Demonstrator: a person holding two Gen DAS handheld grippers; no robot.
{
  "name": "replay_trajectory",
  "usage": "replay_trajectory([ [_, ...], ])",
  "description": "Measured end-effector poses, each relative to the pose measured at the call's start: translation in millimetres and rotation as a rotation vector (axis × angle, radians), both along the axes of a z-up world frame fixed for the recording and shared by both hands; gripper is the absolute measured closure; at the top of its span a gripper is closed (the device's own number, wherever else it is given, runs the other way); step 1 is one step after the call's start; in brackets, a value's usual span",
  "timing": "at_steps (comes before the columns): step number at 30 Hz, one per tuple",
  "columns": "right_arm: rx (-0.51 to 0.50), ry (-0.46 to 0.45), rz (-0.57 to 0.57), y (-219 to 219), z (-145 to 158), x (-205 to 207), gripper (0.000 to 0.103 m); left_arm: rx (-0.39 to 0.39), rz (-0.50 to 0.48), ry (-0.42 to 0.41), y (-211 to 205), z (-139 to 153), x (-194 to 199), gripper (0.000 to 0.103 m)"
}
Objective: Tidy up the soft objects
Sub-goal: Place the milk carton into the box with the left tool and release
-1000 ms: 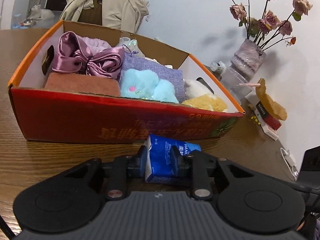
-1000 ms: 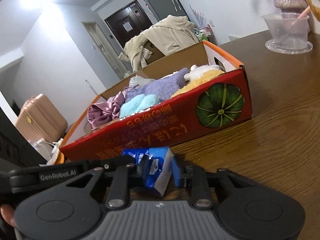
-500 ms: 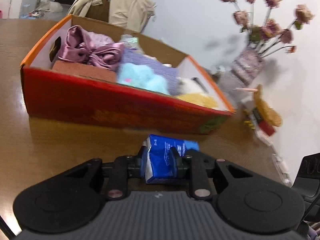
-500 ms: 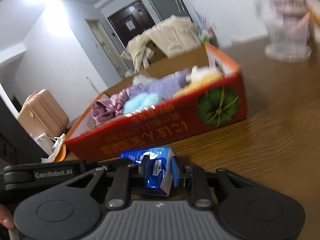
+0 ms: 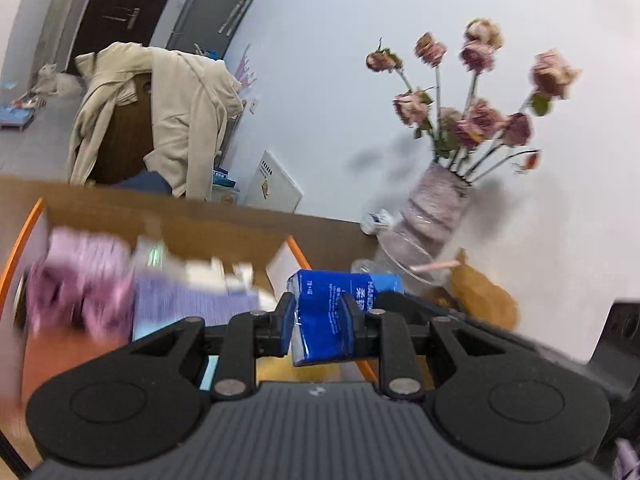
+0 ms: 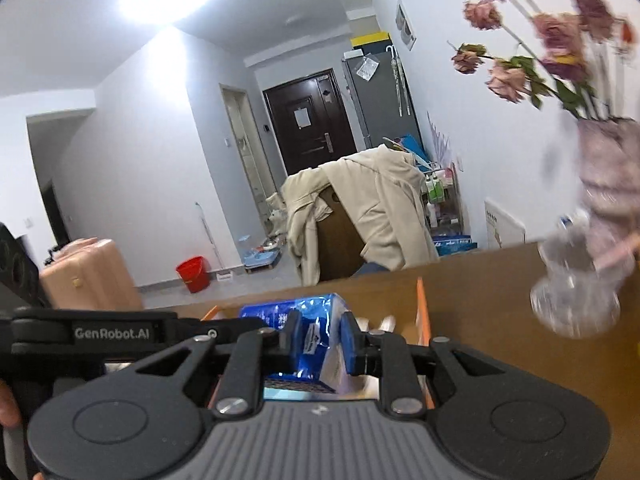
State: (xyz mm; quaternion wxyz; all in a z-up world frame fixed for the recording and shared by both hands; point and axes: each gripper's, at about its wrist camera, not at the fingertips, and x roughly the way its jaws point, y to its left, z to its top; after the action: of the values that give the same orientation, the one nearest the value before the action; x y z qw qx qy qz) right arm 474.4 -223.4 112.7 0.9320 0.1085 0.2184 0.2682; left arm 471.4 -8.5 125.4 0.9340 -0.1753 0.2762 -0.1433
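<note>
Both grippers are shut on one blue tissue pack point(image 5: 332, 316), held up in the air over the right end of the cardboard box point(image 5: 180, 224). My left gripper point(image 5: 318, 316) pinches one end of the pack. My right gripper point(image 6: 320, 340) pinches the other end of the pack point(image 6: 308, 320). The box holds a purple satin bow point(image 5: 76, 284), a lilac pouch point(image 5: 188, 304) and other soft items, blurred by motion. In the right wrist view only the box's orange rim point(image 6: 422, 308) shows past the pack.
A glass vase of dried roses point(image 5: 432, 216) stands at the table's back right, near the wall; it also shows in the right wrist view point(image 6: 600, 200). A clear plastic cup point(image 6: 572, 300) stands by it. A chair draped with a beige coat point(image 5: 160, 120) is behind the table.
Both grippers have lifted the tissue pack off the table and carried it forward, from in front of the box's red side to above the box's right end.
</note>
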Motion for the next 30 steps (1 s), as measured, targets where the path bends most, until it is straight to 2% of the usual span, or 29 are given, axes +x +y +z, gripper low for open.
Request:
replay_trajectory([
  [4, -0.062, 0.052, 0.018, 19, -12, 94, 0.083, -0.042, 0.038, 0.087, 16, -20, 84, 0.079],
  [8, -0.168, 0.135, -0.011, 42, -38, 165, 0.086, -0.023, 0.044, 0.189, 24, -57, 154, 0.079],
  [10, -0.272, 0.152, -0.009, 59, -52, 184, 0.097, 0.007, 0.059, 0.241, 26, -74, 170, 0.08],
  [12, -0.388, 0.197, 0.02, 78, -66, 194, 0.1, 0.049, 0.034, 0.303, 25, -87, 178, 0.08],
  [15, -0.433, 0.194, 0.021, 87, -68, 192, 0.097, 0.064, 0.033, 0.287, 28, -88, 175, 0.077],
  [17, -0.476, 0.179, -0.006, 88, -66, 187, 0.089, 0.062, 0.032, 0.265, 30, -84, 169, 0.075],
  [23, -0.453, 0.117, 0.01, 67, -31, 150, 0.087, 0.162, 0.005, 0.128, 36, -34, 118, 0.073],
  [27, -0.428, 0.079, -0.016, 49, 1, 115, 0.078, 0.262, 0.022, 0.071, 42, -2, 74, 0.066],
  [30, -0.415, 0.049, -0.033, 38, 19, 82, 0.067, 0.311, 0.035, 0.033, 47, 15, 37, 0.053],
])
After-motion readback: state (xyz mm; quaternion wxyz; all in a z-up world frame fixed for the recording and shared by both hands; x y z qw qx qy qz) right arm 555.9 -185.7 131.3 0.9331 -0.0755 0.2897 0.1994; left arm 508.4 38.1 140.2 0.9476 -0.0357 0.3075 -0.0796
